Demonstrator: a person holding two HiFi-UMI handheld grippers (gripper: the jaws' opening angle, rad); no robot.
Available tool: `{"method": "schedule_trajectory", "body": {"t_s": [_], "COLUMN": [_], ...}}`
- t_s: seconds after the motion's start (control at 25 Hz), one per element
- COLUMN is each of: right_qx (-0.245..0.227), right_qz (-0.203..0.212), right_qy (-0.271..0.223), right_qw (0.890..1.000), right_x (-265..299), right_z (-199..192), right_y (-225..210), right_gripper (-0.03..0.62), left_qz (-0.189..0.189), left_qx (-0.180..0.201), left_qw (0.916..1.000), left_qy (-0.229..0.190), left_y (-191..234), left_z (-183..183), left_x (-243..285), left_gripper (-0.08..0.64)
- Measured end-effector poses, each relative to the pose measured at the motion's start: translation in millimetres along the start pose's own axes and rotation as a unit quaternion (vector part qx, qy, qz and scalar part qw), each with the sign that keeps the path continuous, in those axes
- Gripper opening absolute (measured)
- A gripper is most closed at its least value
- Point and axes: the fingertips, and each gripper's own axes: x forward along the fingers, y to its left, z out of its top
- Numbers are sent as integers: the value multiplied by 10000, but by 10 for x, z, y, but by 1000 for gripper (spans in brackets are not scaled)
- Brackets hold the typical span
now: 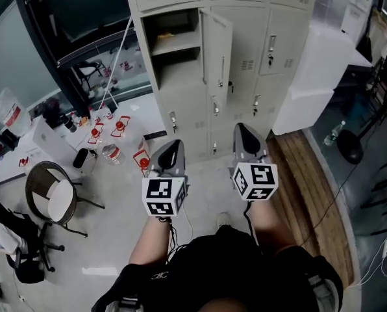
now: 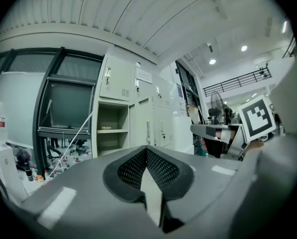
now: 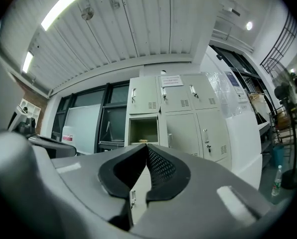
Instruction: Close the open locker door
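Observation:
A bank of beige lockers point(image 1: 245, 44) stands ahead. One compartment point(image 1: 176, 47) is open, with a shelf inside, and its door point(image 1: 218, 51) swings out to the right. In the right gripper view the open compartment point(image 3: 143, 131) shows above the jaws. The left gripper view has it point(image 2: 111, 131) left of centre. Both grippers hang well short of the lockers, side by side above the floor. My left gripper point(image 1: 171, 149) is shut and empty. My right gripper point(image 1: 244, 132) is shut and empty too, pointing toward the lower lockers.
Red-capped bottles and boxes point(image 1: 115, 138) litter the floor at left, near a round chair point(image 1: 50, 197). A white block point(image 1: 317, 77) stands right of the lockers beside a wooden strip point(image 1: 310, 187). A dark glass wall point(image 1: 70, 25) runs at left.

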Motion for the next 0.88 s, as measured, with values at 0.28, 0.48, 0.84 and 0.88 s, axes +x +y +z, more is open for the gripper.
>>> {"method": "schedule_trajectory", "body": {"t_s": [0.28,0.48,0.84,0.88], "right_qx": [-36,-112,12,5], "right_qz": [322,492,772,774], "right_qy": [-37,-21,-83,-44], "right_qw": [9995,9987,9970,9970], "right_x": [633,919,1265,1318], "right_z": [99,121,149,139], "right_y": [-372,-540,-587,-601], "right_gripper": [12,12,118,127], "left_qz": [158,223,153,152], "left_qx": [-42,4,79,75], "left_qw": [9999,9997,9999,9999], "left_qy": [-8,-74,18,30], "left_y": [13,2,170,197], "left_z": [157,260,230,222], "left_x": [760,1095,1300,1304], "left_gripper": [2,2,0,2]}}
